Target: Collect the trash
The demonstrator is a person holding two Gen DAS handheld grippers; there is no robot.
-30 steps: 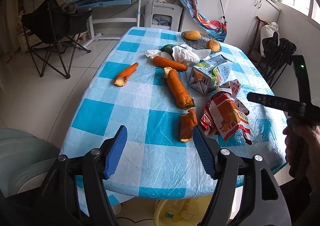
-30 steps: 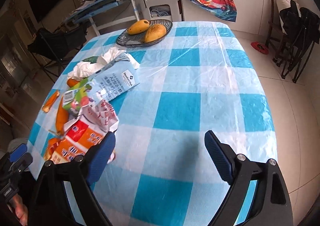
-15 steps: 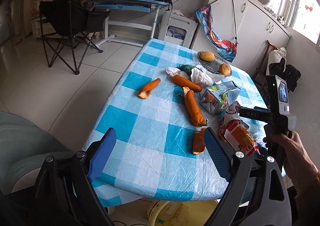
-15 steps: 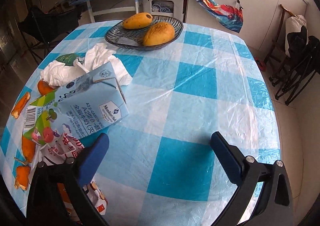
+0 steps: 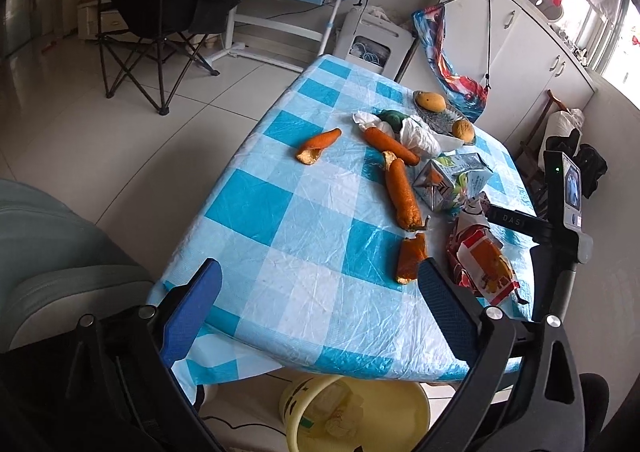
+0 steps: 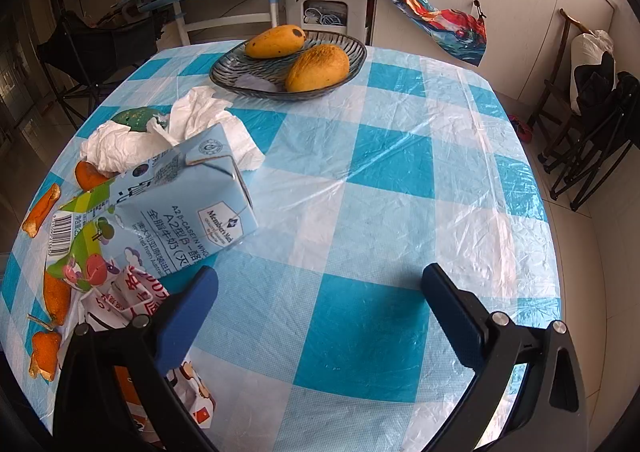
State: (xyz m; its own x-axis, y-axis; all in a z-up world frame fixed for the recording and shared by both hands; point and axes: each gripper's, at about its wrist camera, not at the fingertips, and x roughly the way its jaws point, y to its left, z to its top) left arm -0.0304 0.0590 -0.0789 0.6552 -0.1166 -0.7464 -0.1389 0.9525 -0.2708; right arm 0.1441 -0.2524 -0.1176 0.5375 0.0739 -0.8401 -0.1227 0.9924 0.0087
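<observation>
Trash lies on the blue checked tablecloth [image 5: 280, 212]: several orange peels [image 5: 402, 194], a light-blue milk carton [image 6: 172, 208] on its side, crumpled white tissue [image 6: 200, 124] and a red-orange snack wrapper [image 5: 482, 266]. My left gripper [image 5: 318, 310] is open and empty, above the table's near edge. My right gripper [image 6: 318, 310] is open and empty over the cloth, its left finger beside the carton and wrapper [image 6: 132, 292]. The right tool's handle with its phone [image 5: 570, 192] shows in the left view.
A dark dish [image 6: 288, 68] holds two mangoes at the far side. A yellow bucket [image 5: 356, 412] with scraps stands on the floor under the near edge. A folding chair [image 5: 160, 12], a desk and white cabinets surround the table. A grey seat [image 5: 48, 252] is at left.
My left gripper has pulled back and risen, so the table looks farther and the bucket shows. My right gripper has moved forward over the table toward the carton.
</observation>
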